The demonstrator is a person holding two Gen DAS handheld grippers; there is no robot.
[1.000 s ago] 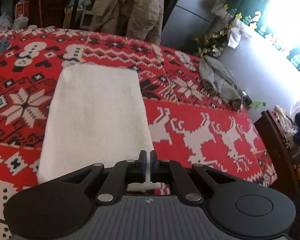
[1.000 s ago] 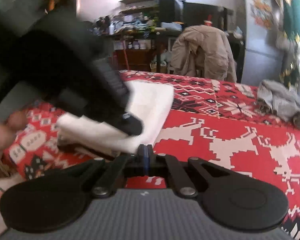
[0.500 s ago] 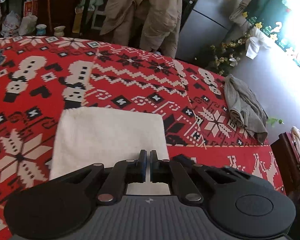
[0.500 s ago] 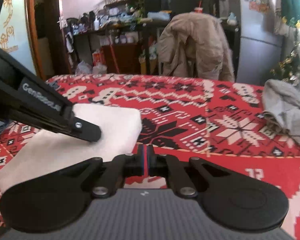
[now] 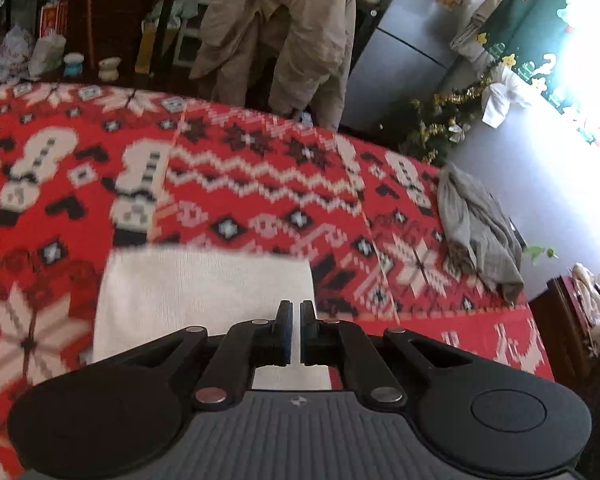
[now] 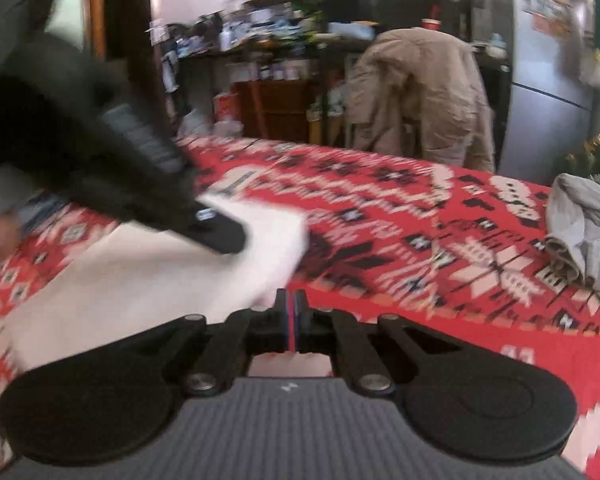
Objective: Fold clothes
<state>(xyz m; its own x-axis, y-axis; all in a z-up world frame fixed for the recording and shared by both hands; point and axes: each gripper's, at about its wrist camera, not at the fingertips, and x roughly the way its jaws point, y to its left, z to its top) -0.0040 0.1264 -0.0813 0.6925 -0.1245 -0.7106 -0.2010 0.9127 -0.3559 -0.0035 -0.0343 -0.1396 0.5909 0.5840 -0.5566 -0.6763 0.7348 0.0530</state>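
Red patterned tablecloth (image 5: pixel 260 184) covers the table; white folded cloth (image 5: pixel 204 292) lies flat on it at the near side, a neat rectangle with straight edges. Grey crumpled garment (image 5: pixel 476 228) sits well apart at the far right edge. White cloth looks soft, light, knit-like, likely limp and prone to sag or slip out of its fold; best taken at a corner or along an edge, pinching all layers. Left gripper (image 5: pixel 295 332) hovers over the cloth's near right part, fingers narrow with a thin slit between, nothing visibly gripped; contact with the cloth can't be told. Right gripper (image 6: pixel 291 326) has fingers pressed together at the cloth's near corner; grip unclear, blurry.
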